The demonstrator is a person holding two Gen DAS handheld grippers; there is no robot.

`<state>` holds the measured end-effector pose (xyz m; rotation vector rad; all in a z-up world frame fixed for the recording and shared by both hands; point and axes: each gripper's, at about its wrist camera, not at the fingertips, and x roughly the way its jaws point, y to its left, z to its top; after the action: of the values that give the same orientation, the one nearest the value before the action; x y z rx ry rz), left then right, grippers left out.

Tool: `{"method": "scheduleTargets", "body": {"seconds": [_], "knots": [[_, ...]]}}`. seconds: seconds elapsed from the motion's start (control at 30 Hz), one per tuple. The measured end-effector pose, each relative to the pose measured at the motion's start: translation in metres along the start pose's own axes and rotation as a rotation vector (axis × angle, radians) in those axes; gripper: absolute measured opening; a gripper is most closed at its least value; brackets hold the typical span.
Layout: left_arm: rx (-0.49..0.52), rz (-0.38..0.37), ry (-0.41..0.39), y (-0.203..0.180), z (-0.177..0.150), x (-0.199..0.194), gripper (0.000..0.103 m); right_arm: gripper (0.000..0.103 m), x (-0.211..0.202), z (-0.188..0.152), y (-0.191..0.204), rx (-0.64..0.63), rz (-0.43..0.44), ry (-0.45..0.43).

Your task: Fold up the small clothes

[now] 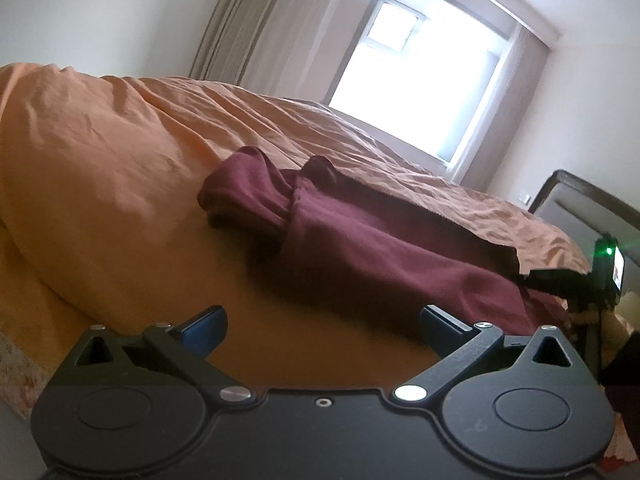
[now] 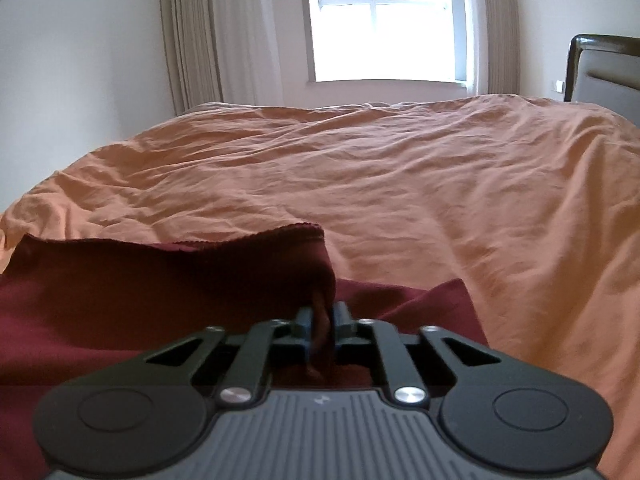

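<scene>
1. I count one small garment: a maroon cloth (image 1: 360, 236) lying crumpled on the bed (image 1: 100, 168), one end bunched into a roll, the rest spread toward my right side.
2. I have two hand-held grippers. My left hand-held gripper (image 1: 324, 322) sits low over the orange sheet with its blue fingertips (image 1: 206, 322) spread wide and nothing between them; the cloth lies just beyond them, not touched.
3. My right hand-held gripper (image 2: 320, 322) has its jaws drawn narrow, pinching a fold of the maroon cloth (image 2: 180, 280); a raised flap of that cloth stands up just ahead of the fingers and hides the bed behind it.
4. In the left view, the right hand-held gripper (image 1: 600, 276) shows at the far right edge with one green light, at the cloth's edge.
5. Around: one orange bedsheet (image 2: 400, 168), rumpled; one bright window (image 2: 384, 20); curtains (image 2: 192, 32) on both sides of it; one dark padded headboard (image 2: 604, 68) at the right.
</scene>
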<state>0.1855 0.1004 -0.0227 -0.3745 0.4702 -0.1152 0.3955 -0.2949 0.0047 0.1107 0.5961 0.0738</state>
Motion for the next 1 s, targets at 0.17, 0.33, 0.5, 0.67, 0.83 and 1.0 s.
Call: {"method": "scheduleTargets", "body": {"seconds": [0.17,0.33,0.5,0.67,0.83,1.0], "knots": [[-0.145,-0.023,0.016,0.015,0.006,0.011,0.102,0.074,-0.021,-0.001,0.003,-0.024,-0.048,-0.039],[-0.283,-0.039,0.030,0.025,0.007,0.025,0.102,0.098,-0.047,-0.003,0.019,-0.088,-0.033,-0.104],[-0.309,-0.037,0.018,0.023,0.008,0.034,0.102,0.103,-0.059,-0.005,0.056,-0.168,0.056,-0.145],[-0.347,-0.025,0.014,0.026,0.009,0.039,0.098,0.103,-0.065,-0.026,0.104,-0.190,0.172,-0.151],[-0.346,-0.031,0.001,0.026,0.010,0.041,0.093,0.103,-0.065,-0.058,0.140,-0.226,0.116,-0.255],[-0.360,-0.032,-0.019,0.024,0.007,0.042,0.091,0.103,-0.041,-0.095,0.154,-0.283,0.063,-0.279]]}}
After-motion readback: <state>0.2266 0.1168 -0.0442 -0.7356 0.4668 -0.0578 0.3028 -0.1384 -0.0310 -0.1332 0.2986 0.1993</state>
